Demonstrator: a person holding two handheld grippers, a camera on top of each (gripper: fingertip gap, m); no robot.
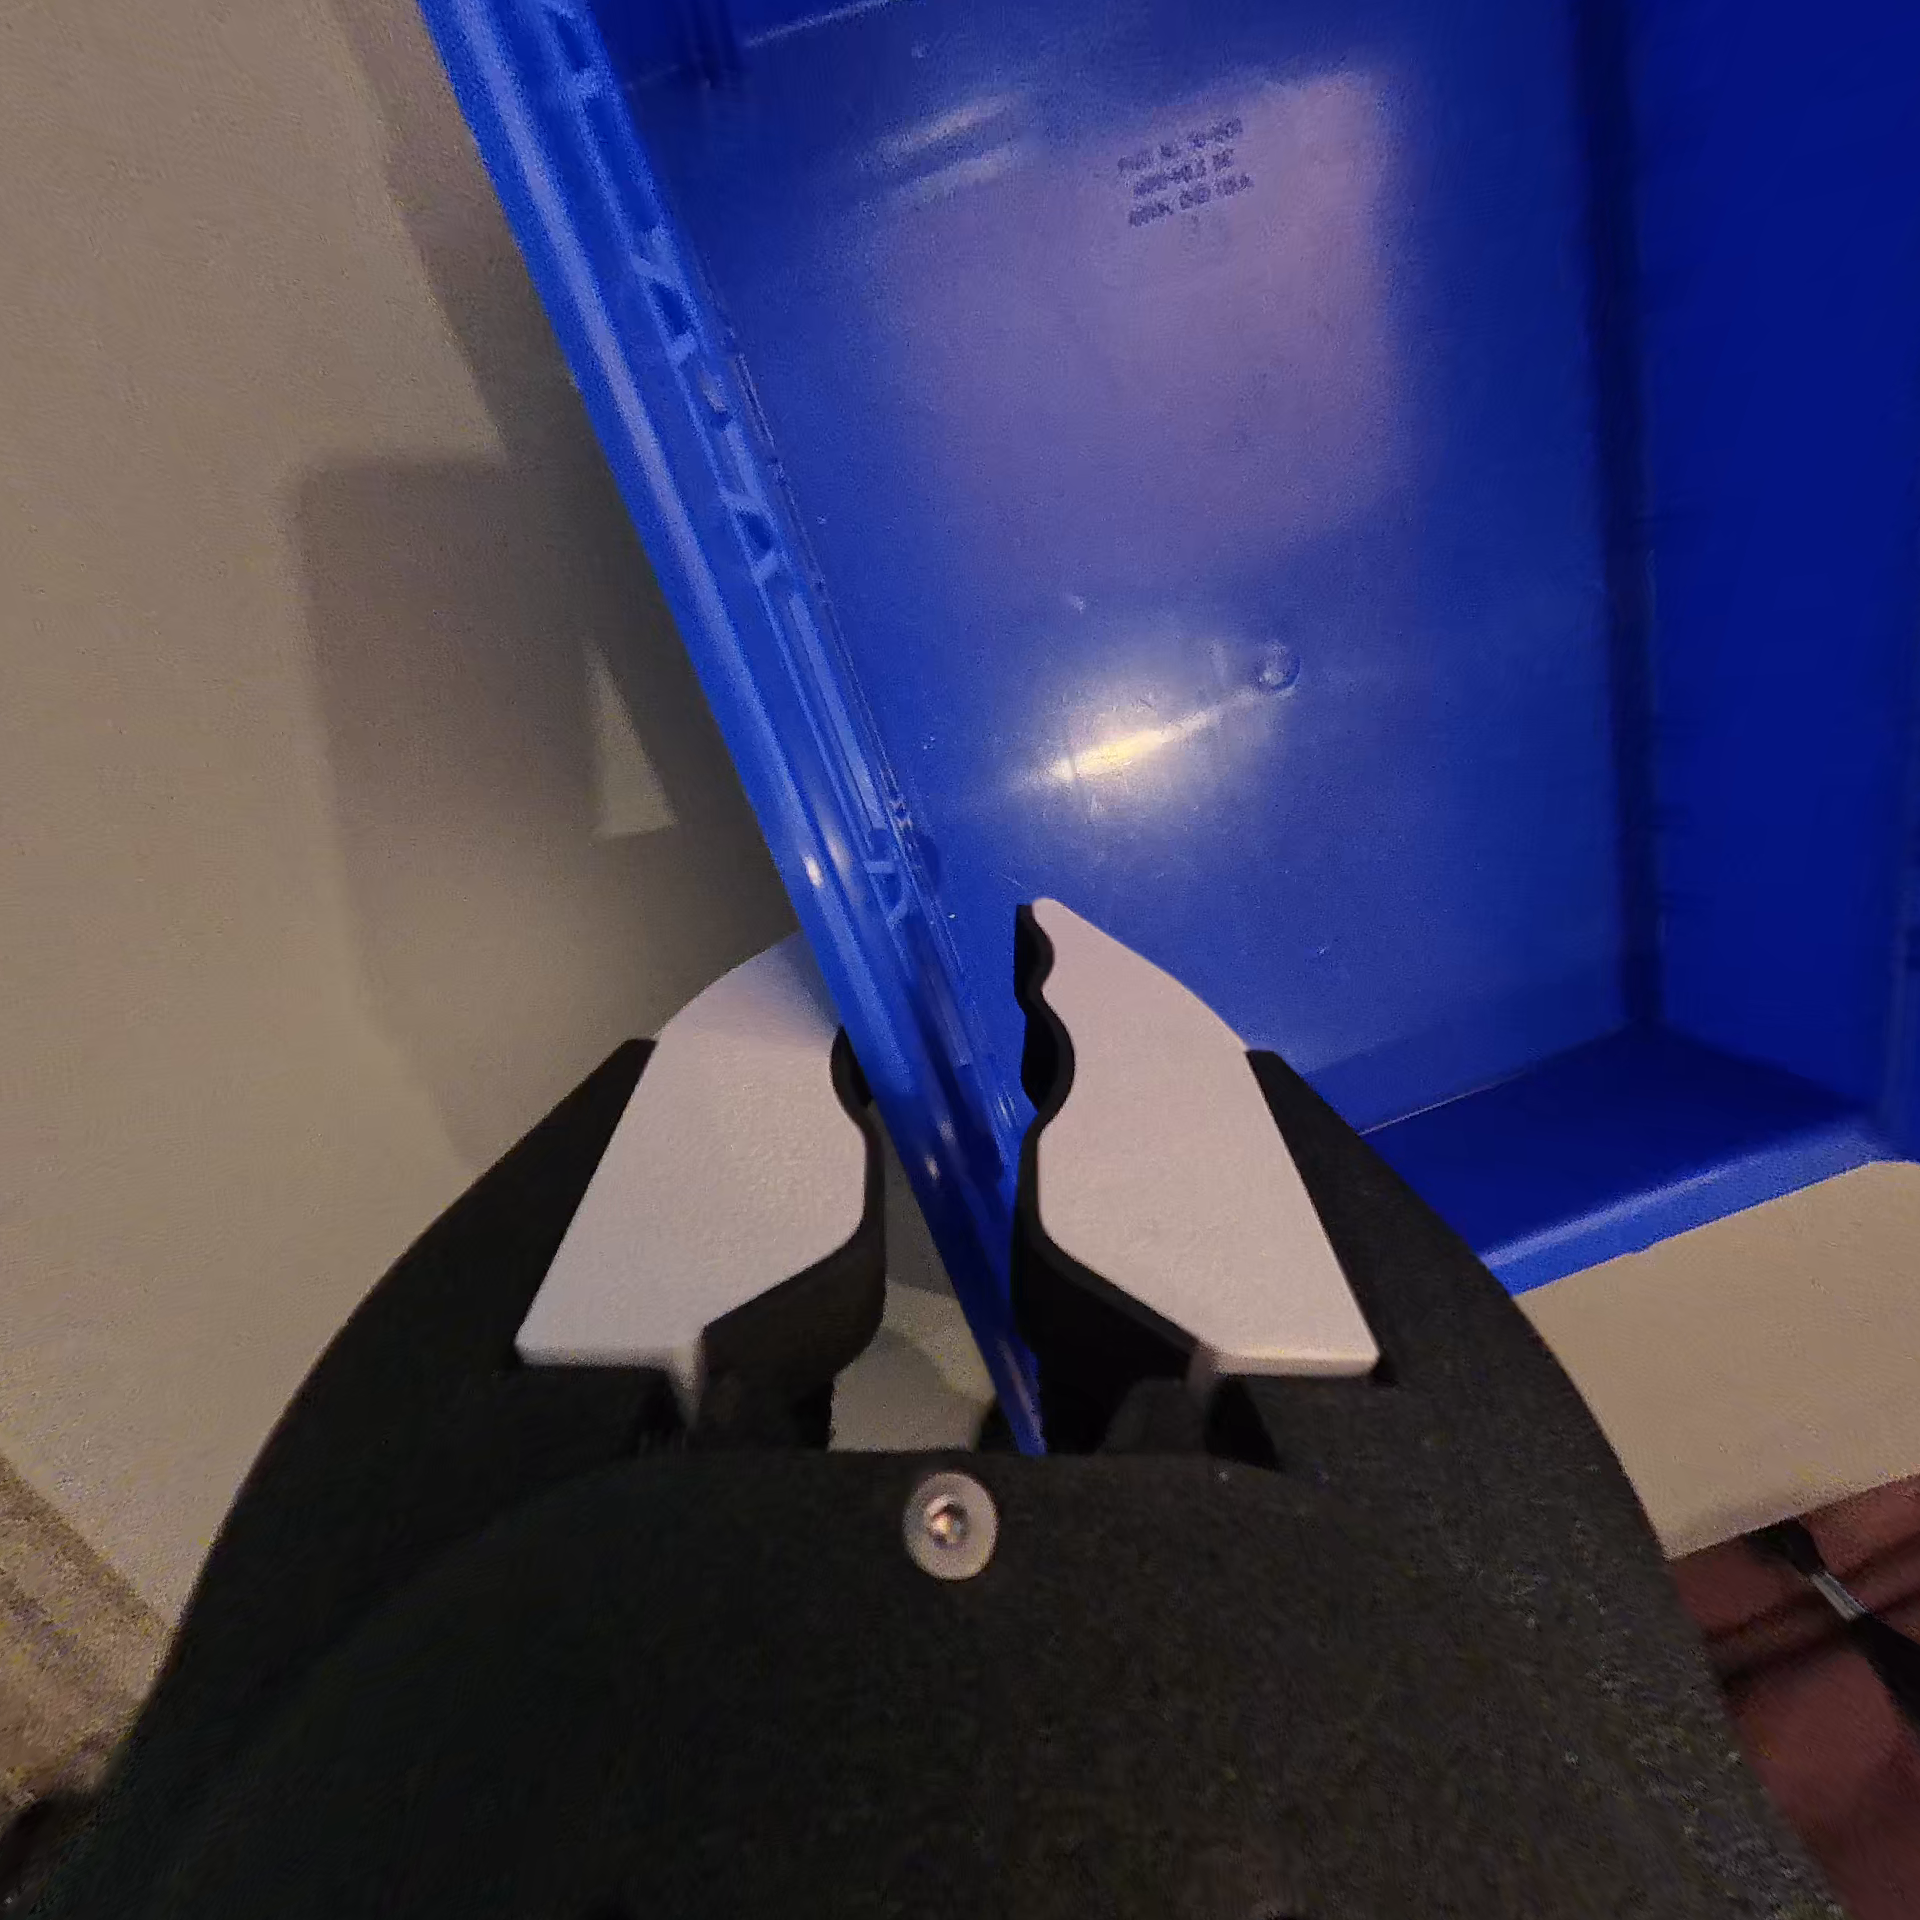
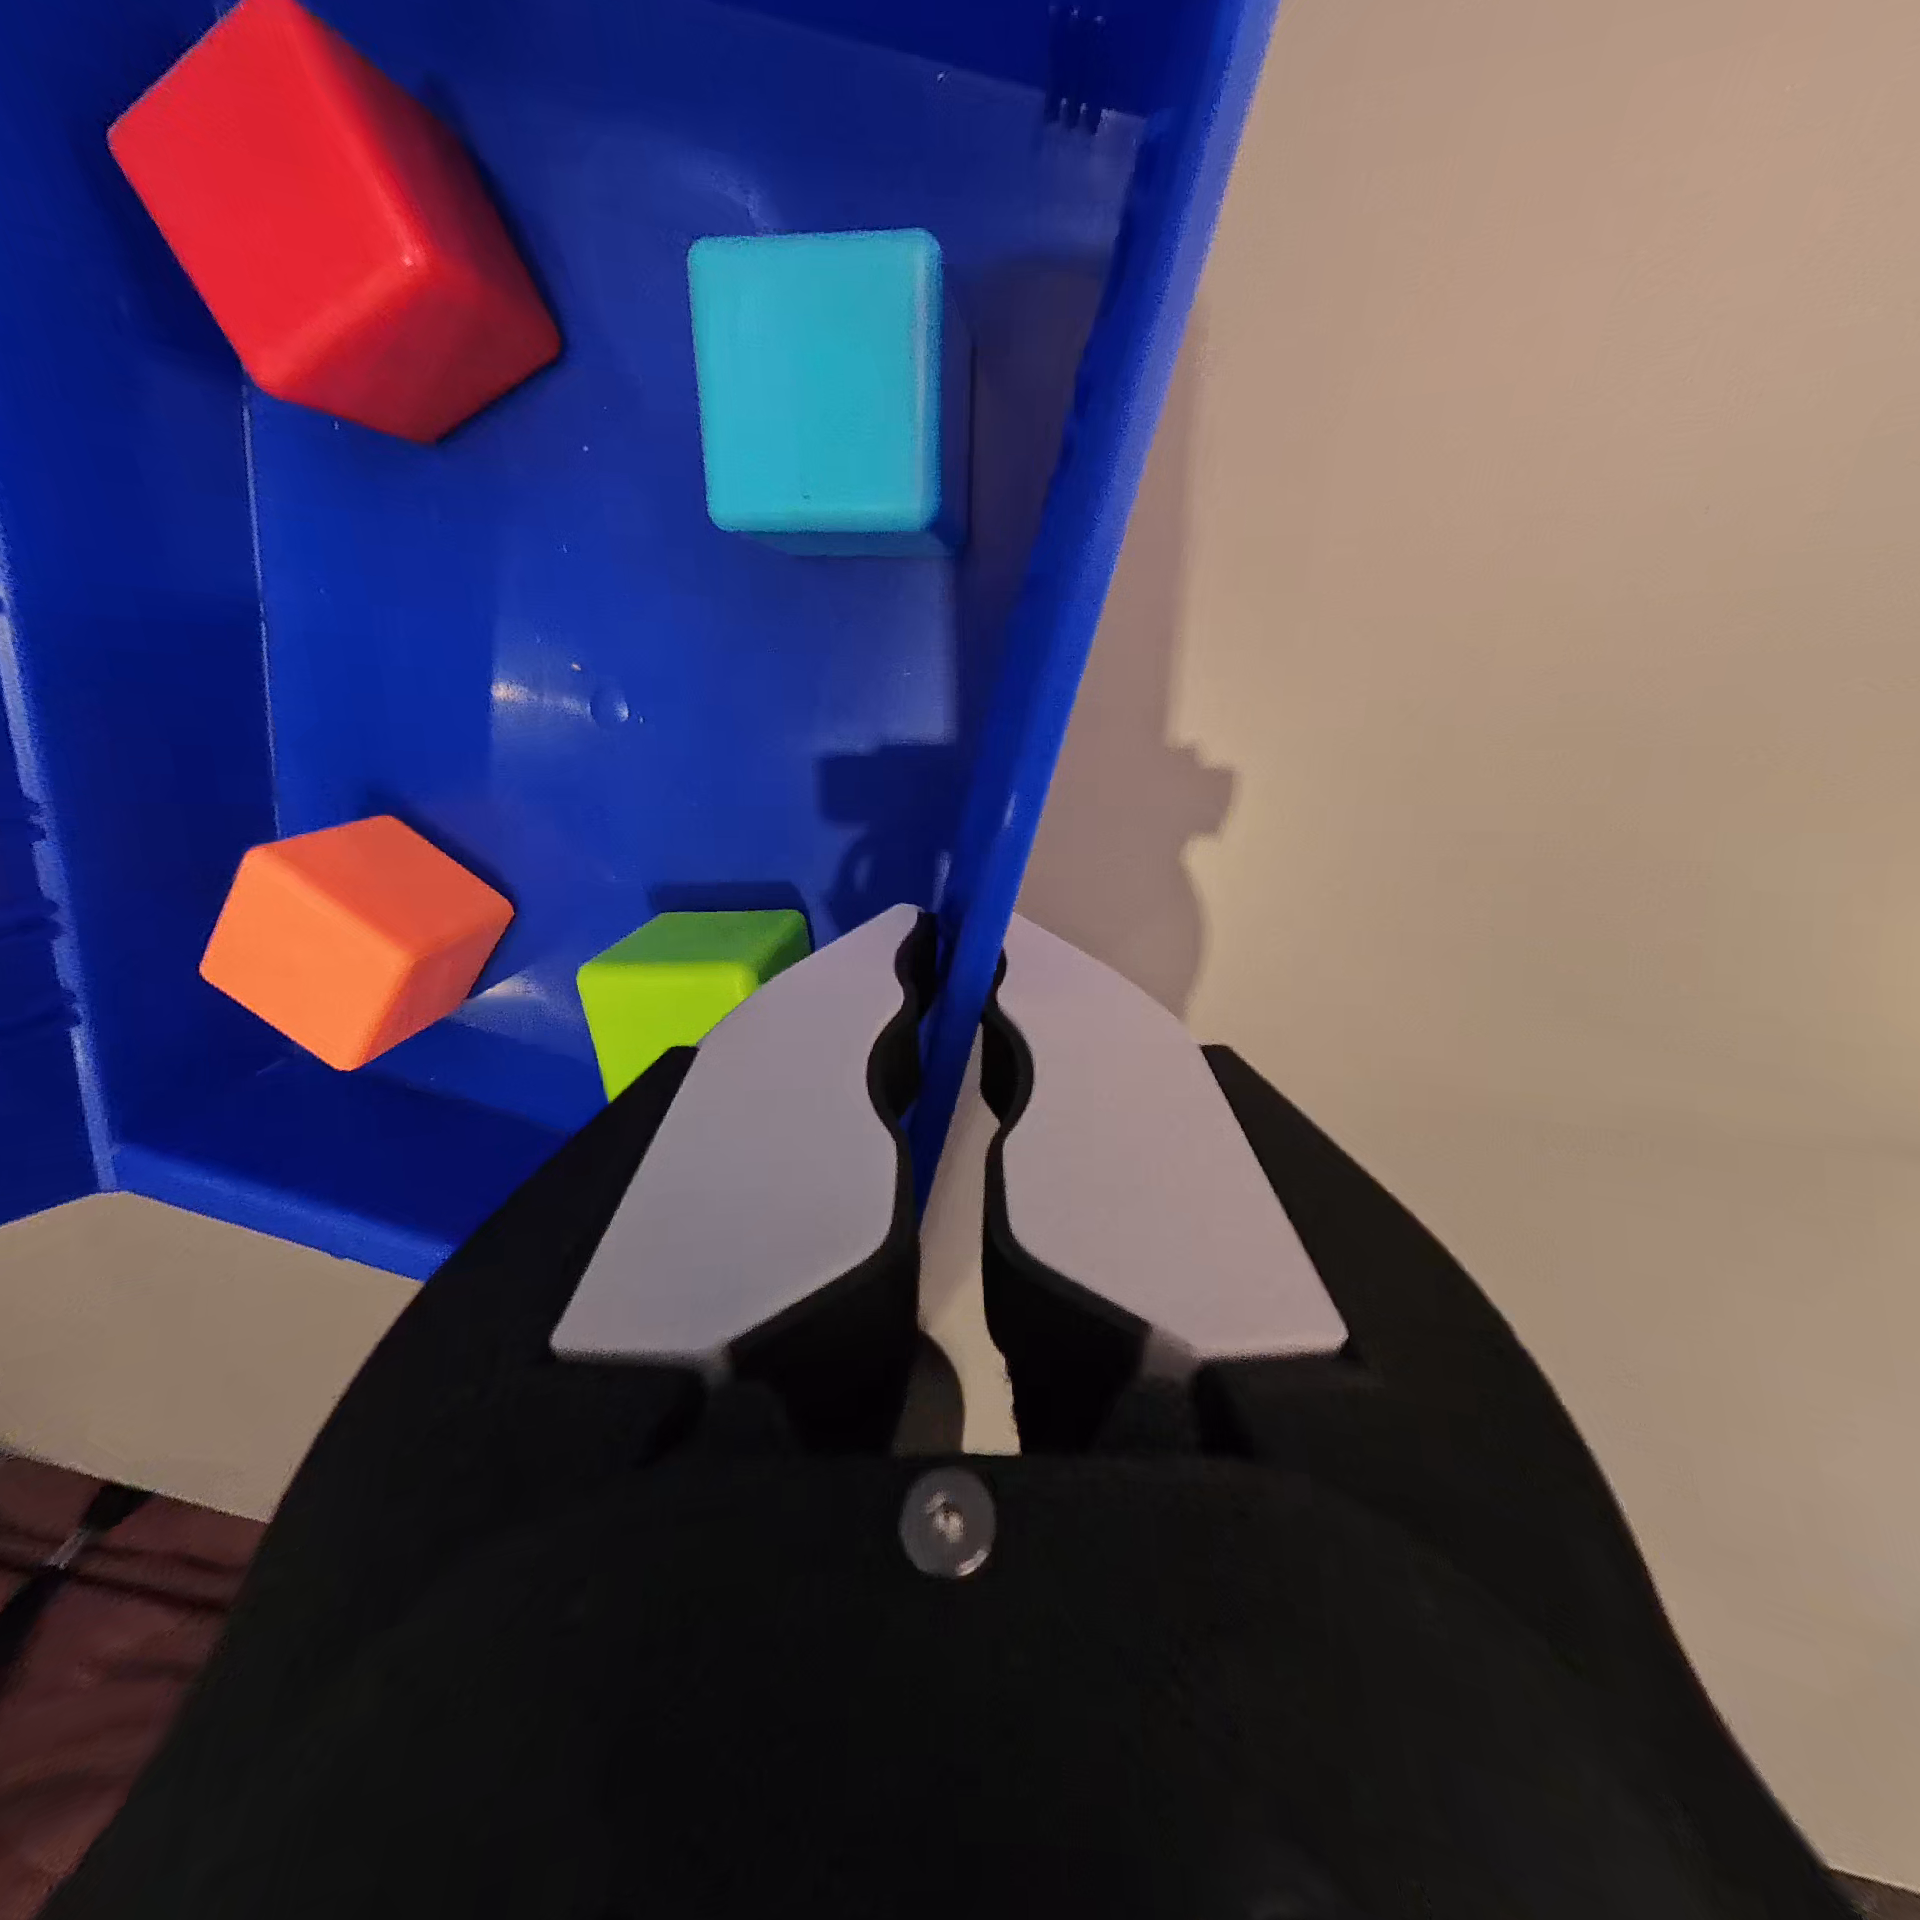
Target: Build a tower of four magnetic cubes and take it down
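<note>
Presently the left gripper is clamped on the left wall of a blue bin, one pale finger outside the wall and the other inside, with the rim running between them. The right gripper is likewise closed upon the right wall of the same bin, its two fingers pressed to either face of the wall.

Inside the bin, on the right wrist view, four cubes lie apart from one another on the floor. A green cube sits nearest, just left of the right gripper's inner finger and partly hidden by it. An orange cube lies further left, near the bin's near wall. A light blue cube rests farther off, close to the right wall. A red cube lies at the far left. No cube is stacked on another.

The bin rests on a cream table, whose near edge shows in both views.
</note>
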